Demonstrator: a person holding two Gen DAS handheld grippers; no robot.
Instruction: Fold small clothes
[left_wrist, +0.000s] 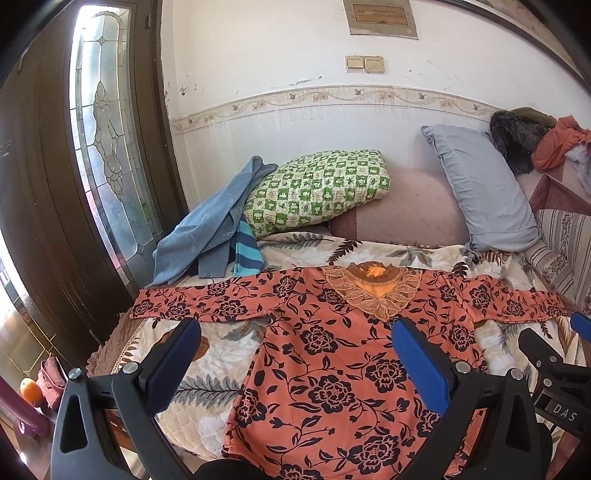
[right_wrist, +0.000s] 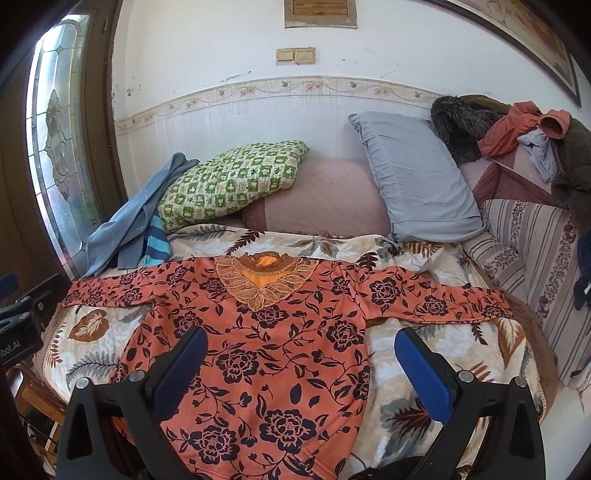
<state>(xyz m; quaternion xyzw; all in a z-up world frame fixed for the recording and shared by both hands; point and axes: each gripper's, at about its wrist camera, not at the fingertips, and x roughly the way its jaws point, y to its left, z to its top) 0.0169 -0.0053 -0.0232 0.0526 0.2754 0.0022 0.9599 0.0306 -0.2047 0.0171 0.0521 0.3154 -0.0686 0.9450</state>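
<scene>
Orange floral top (left_wrist: 332, 354) is lying flat on the bed's leaf-print quilt (left_wrist: 218, 354), sleeves stretched out to both sides, lacy neckline pointing toward the green checkered pillow (left_wrist: 317, 188) and grey pillow (left_wrist: 480, 192). Left hand-held gripper (left_wrist: 295, 362) is hovering over the shirt's left half, jaws spread wide, gripping nothing. Right hand-held gripper (right_wrist: 301, 365) is hanging over the right hem side, also wide open and empty. Blue cloth (left_wrist: 207, 229) is sitting crumpled by the door.

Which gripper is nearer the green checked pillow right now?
Left. The left gripper hangs over the shirt's left half, on the pillow's side; the right gripper is over the shirt's right edge, farther across. Both open.
</scene>
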